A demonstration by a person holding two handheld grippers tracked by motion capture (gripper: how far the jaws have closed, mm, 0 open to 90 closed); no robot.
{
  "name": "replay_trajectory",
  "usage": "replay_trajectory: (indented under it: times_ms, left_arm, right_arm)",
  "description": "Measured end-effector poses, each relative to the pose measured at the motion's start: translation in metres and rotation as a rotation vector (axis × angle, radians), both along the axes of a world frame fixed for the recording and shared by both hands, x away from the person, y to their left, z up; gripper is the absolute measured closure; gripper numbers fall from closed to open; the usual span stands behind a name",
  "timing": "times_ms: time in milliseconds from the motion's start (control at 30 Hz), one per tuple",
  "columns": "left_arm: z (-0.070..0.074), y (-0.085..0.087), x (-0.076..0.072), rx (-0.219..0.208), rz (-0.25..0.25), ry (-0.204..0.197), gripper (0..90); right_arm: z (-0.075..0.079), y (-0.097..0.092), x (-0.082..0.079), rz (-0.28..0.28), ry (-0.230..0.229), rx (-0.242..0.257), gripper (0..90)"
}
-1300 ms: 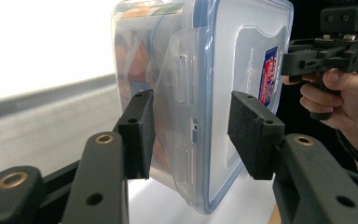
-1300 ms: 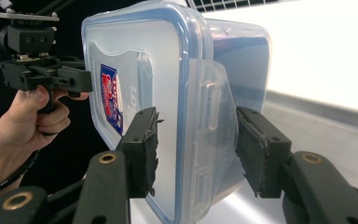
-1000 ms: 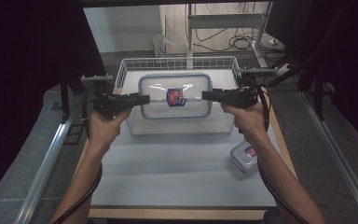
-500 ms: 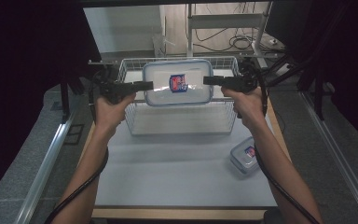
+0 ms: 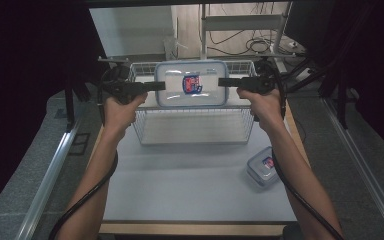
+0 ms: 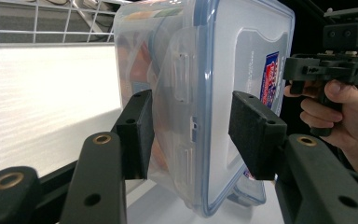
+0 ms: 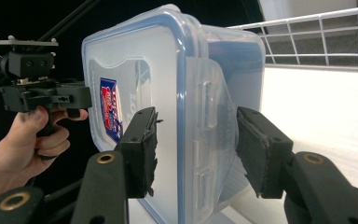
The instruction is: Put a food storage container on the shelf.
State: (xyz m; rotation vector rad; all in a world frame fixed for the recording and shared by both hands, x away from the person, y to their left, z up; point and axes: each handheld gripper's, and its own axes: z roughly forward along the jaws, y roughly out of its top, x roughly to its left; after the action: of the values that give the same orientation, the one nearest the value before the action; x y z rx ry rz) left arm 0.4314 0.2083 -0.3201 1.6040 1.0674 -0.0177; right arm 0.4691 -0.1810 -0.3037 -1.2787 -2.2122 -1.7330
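Observation:
A large clear food container (image 5: 192,85) with a blue-rimmed lid and a red-and-blue label hangs in the air over a white wire basket (image 5: 195,125), its lid facing the camera. My left gripper (image 5: 159,86) is shut on its left end and my right gripper (image 5: 224,82) on its right end. In the left gripper view the pads (image 6: 135,135) squeeze the container (image 6: 214,56) across its side clip. In the right gripper view the jaws of my right gripper (image 7: 196,135) clamp the container (image 7: 140,60) the same way.
A small container (image 5: 263,166) with the same label lies on the grey table top (image 5: 180,185) at the front right. The basket stands at the table's far side. Metal rails run along both sides and cables lie on the floor behind.
Both hands have carried the container up and away from the person, from in front of the basket's middle to above its far part. The grips have not changed.

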Motion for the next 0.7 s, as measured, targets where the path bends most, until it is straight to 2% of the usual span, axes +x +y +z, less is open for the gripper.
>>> replay_trajectory:
  times_ms: [167, 333, 467, 567, 633, 700]
  left_arm:
    - [-0.002, 0.000, 0.002, -0.007, 0.007, 0.000, 49.8]
    - [-0.004, 0.000, 0.006, -0.021, 0.015, 0.008, 49.0]
    - [-0.006, 0.001, 0.010, -0.035, 0.028, 0.018, 47.7]
    - [-0.006, 0.000, 0.012, -0.013, 0.050, 0.017, 45.4]
    - [-0.006, -0.002, 0.013, 0.012, 0.062, 0.013, 45.0]
    - [-0.008, -0.004, 0.015, 0.028, 0.077, 0.010, 44.3]
  right_arm:
    - [-0.001, 0.002, 0.003, -0.012, -0.016, -0.006, 47.6]
    - [-0.003, 0.002, 0.008, -0.020, -0.011, 0.009, 46.8]
    - [-0.003, 0.004, 0.010, -0.040, -0.024, -0.015, 45.0]
    - [-0.004, 0.005, 0.011, -0.051, -0.034, -0.041, 43.5]
    - [-0.005, 0.007, 0.012, -0.051, -0.053, -0.070, 45.9]
    - [-0.007, 0.010, 0.012, -0.062, -0.052, -0.093, 40.9]
